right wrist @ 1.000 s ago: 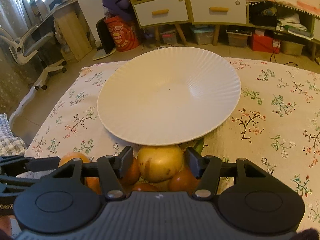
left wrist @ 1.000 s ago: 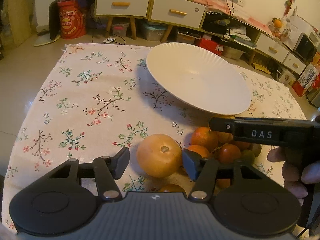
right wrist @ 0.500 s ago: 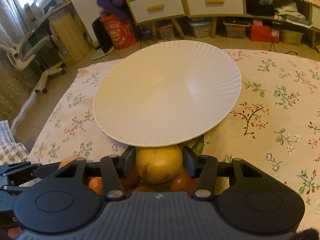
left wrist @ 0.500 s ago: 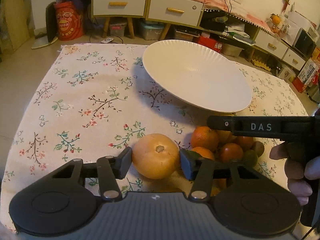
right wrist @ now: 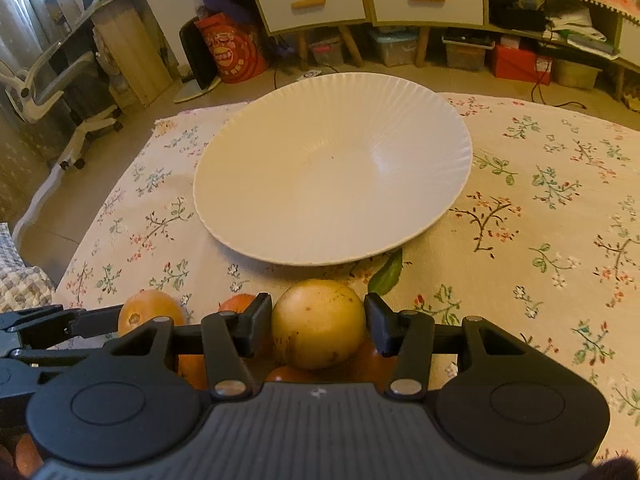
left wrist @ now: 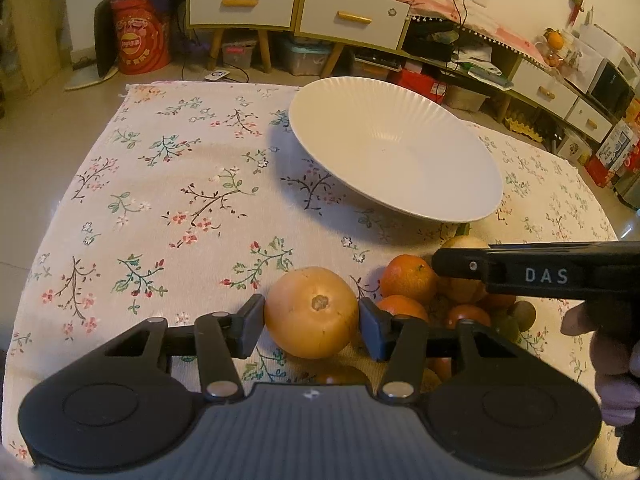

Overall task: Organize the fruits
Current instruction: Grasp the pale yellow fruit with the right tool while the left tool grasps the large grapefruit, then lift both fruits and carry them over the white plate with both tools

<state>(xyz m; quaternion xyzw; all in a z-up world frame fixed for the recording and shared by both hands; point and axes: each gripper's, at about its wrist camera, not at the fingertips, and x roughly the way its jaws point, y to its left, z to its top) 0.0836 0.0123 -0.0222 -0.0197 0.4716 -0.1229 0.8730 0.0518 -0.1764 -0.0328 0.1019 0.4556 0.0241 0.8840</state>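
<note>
A large orange fruit [left wrist: 312, 312] rests on the flowered cloth, and my left gripper [left wrist: 312, 322] is shut on it, pads pressing both sides. My right gripper [right wrist: 319, 326] is shut on a yellow round fruit [right wrist: 319, 320] at the top of a pile of small oranges [left wrist: 408, 280] and darker fruits [left wrist: 464, 316]. The white ribbed plate [left wrist: 400, 152] lies empty just beyond the pile, also seen as the plate [right wrist: 332, 168] in the right wrist view. One right gripper finger [left wrist: 480, 268] crosses the left wrist view, held by a hand [left wrist: 616, 360]. In the right wrist view the orange fruit [right wrist: 148, 312] shows at the left.
The flowered tablecloth [left wrist: 180, 200] covers the table, whose far edge lies behind the plate. A green leaf [right wrist: 386, 276] pokes out under the plate's near rim. Beyond the table are a drawer cabinet [left wrist: 300, 8], a red bag [left wrist: 138, 40] and an office chair [right wrist: 52, 92].
Both grippers' jaws have narrowed from standing apart around their fruits to touching them. Neither fruit has left its place.
</note>
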